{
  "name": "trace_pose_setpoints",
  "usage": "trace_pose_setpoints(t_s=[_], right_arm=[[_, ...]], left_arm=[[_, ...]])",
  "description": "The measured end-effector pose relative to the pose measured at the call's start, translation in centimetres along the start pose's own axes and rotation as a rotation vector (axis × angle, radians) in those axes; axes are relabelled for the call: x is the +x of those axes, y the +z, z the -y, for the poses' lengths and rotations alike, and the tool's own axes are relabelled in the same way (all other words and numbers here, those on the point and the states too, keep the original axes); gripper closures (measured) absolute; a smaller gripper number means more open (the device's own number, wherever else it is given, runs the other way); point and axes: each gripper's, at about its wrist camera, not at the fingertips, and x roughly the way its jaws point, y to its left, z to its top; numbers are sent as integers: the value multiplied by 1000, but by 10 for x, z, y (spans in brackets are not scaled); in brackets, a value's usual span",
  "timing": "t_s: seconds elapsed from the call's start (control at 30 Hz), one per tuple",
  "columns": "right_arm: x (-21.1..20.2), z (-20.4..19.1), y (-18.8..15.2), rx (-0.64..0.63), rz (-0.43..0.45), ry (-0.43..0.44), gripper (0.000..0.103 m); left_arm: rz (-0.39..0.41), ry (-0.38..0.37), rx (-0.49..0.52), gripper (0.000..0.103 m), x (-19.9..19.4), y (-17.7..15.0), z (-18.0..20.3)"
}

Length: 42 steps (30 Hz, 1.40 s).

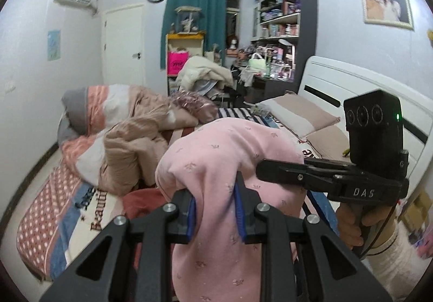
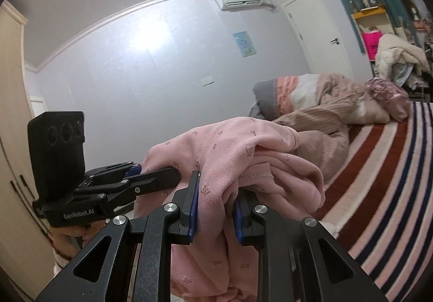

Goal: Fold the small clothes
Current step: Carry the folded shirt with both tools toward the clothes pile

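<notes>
Pink sprigged knit garment [image 1: 230, 166] hung bunched above the striped bed [image 2: 379, 180], left gripper [image 1: 215, 208] and right gripper [image 2: 216, 205] both clamped on it; thick bunched grips could slip and drop an edge.

pink garment [image 1: 216, 166] | small flower print, soft knit | bunched and draped, hanging in folds | held up above the bed [image 2: 379, 180]
</notes>
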Motion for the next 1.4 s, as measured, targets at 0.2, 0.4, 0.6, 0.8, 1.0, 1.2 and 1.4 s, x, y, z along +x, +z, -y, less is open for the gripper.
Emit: trace_pose_setpoints(t_s=[0.2,0.4,0.6,0.8,1.0,1.2,1.4], right_arm=[[71,17,-4,22,-132,-67,87],[127,45,-26,61,-250,-148,84],[137,50,-39,79,-309,-167,73],[130,50,-31,59,-299,-185,50],[127,50,-23,57,-306,-193,38],[126,48,-22,45,-305,-197,38],[138,37,-22,8,-299,-218,88]], left_arm=[[-130,46,-119,81,49,-5,-64],[-249,119,-212,66,116,-38,-114],[-282,128,-249,52,131,-57,-128],[-249,136,-234,46,119,-49,-121],[-167,137,-239,40,86,-32,-113],[-162,96,-191,31,70,-31,-98],[-228,68,-158,34,75,-62,-94]])
